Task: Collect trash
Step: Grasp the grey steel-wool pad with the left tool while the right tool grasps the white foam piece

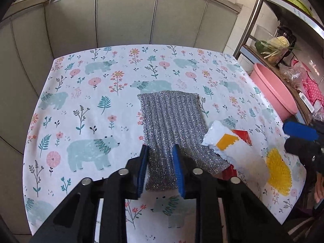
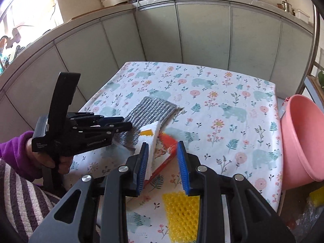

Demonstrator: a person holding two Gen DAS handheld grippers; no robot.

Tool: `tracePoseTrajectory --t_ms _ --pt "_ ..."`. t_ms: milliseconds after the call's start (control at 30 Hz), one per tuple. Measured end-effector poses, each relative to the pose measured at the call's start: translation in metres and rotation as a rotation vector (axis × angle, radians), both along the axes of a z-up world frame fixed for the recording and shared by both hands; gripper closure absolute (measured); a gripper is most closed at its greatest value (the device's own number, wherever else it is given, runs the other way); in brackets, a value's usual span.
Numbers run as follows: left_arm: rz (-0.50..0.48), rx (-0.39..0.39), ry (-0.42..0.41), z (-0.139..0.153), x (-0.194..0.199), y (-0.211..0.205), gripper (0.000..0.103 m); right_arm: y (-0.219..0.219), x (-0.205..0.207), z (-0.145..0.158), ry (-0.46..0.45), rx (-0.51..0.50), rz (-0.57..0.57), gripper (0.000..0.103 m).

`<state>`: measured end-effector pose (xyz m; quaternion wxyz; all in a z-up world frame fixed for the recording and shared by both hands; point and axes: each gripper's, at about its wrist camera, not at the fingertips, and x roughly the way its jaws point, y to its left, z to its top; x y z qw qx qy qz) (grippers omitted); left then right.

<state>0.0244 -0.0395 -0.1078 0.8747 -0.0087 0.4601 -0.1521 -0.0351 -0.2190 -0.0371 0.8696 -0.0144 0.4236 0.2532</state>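
A silver glittery scouring cloth (image 1: 170, 111) lies on the bear-print tablecloth (image 1: 91, 101). My left gripper (image 1: 160, 147) is shut on its near end, and the cloth bunches between the blue pads. To its right a white wrapper (image 1: 232, 147) with yellow and red patches rests over a red packet (image 1: 243, 135). A yellow foam net (image 1: 279, 172) lies further right. My right gripper (image 2: 162, 144) hovers open above the white wrapper (image 2: 150, 139) and red packet (image 2: 168, 147). Its left pad sits close beside the wrapper. The yellow net (image 2: 180, 208) lies under its near end.
A pink basin (image 2: 299, 137) stands off the table's right edge, below a metal rack (image 1: 253, 20) with vegetables and bags. Grey cabinet doors (image 2: 202, 30) run behind the table. A hand in a purple sleeve (image 2: 14, 149) holds the left gripper (image 2: 125, 123).
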Motion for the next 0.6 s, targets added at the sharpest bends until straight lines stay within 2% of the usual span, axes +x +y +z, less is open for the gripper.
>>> tracePoseTrajectory --t_ms 67,300,433,600 --pt "0.009 -0.028 -0.003 0.002 0.0 0.006 0.1 0.009 -0.001 -0.003 0.01 -0.01 0.023 0.074" --pt "-0.009 -0.091 -0.083 0.027 -0.009 0.013 0.1 0.026 0.001 -0.012 0.039 -0.035 0.063 0.073" --pt "-0.018 -0.129 -0.135 0.047 -0.012 0.018 0.101 0.033 0.002 -0.02 0.057 -0.059 0.072 0.069" --pt "-0.03 -0.149 -0.199 0.068 -0.016 0.022 0.101 0.038 0.0 -0.03 0.054 -0.105 0.062 0.069"
